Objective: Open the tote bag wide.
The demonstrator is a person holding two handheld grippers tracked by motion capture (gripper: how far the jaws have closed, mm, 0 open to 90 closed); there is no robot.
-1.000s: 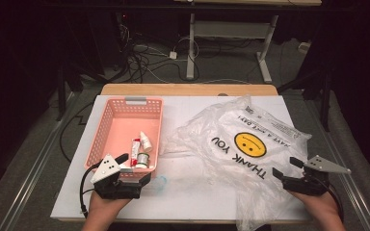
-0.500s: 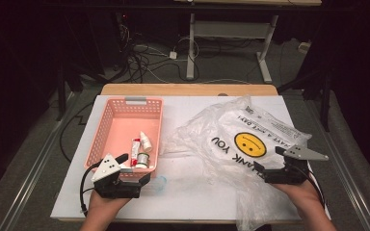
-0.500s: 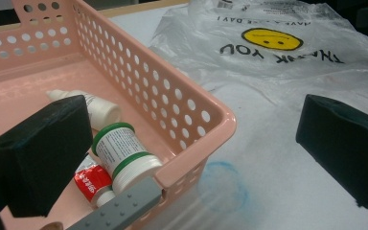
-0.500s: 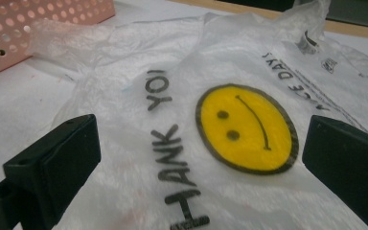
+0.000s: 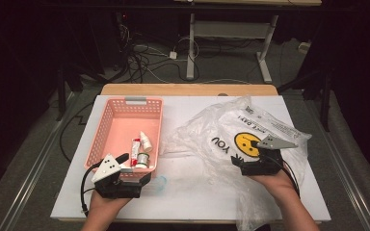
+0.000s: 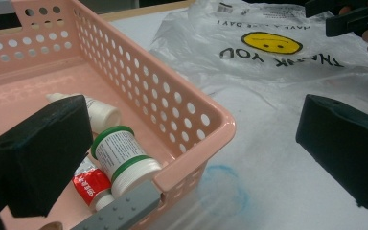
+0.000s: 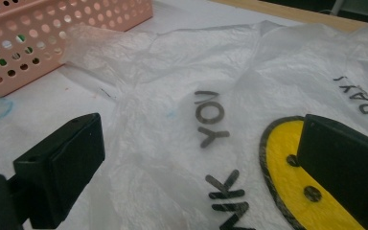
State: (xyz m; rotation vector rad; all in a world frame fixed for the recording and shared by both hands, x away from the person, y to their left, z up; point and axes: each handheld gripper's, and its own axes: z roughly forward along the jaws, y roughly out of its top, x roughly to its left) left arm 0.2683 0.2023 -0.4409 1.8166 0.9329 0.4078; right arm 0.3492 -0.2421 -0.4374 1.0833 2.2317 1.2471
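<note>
A pink perforated basket (image 5: 125, 126) stands on the white table's left half. It holds a white bottle with green bands (image 6: 123, 156), a red and white tube (image 6: 90, 184) and a small white bottle (image 6: 99, 113). My left gripper (image 5: 134, 169) is open, with the basket's near right corner (image 6: 196, 143) between its jaws and not pressed. To the right lies a crumpled clear plastic bag (image 5: 221, 137) printed with a yellow smiley (image 7: 287, 182). My right gripper (image 5: 244, 153) hovers open over the smiley. Its jaws have just opened wide and eased in slightly, with only loose bag film beneath them (image 7: 201, 163).
A faint blue ring (image 5: 159, 183) is drawn on the table just right of the basket's near corner. A wooden strip (image 5: 188, 89) runs along the table's far edge. Cables and desk legs lie on the dark floor beyond it.
My right gripper has moved left from the table's right edge onto the bag, now over the smiley. The left gripper and the basket have stayed put.
</note>
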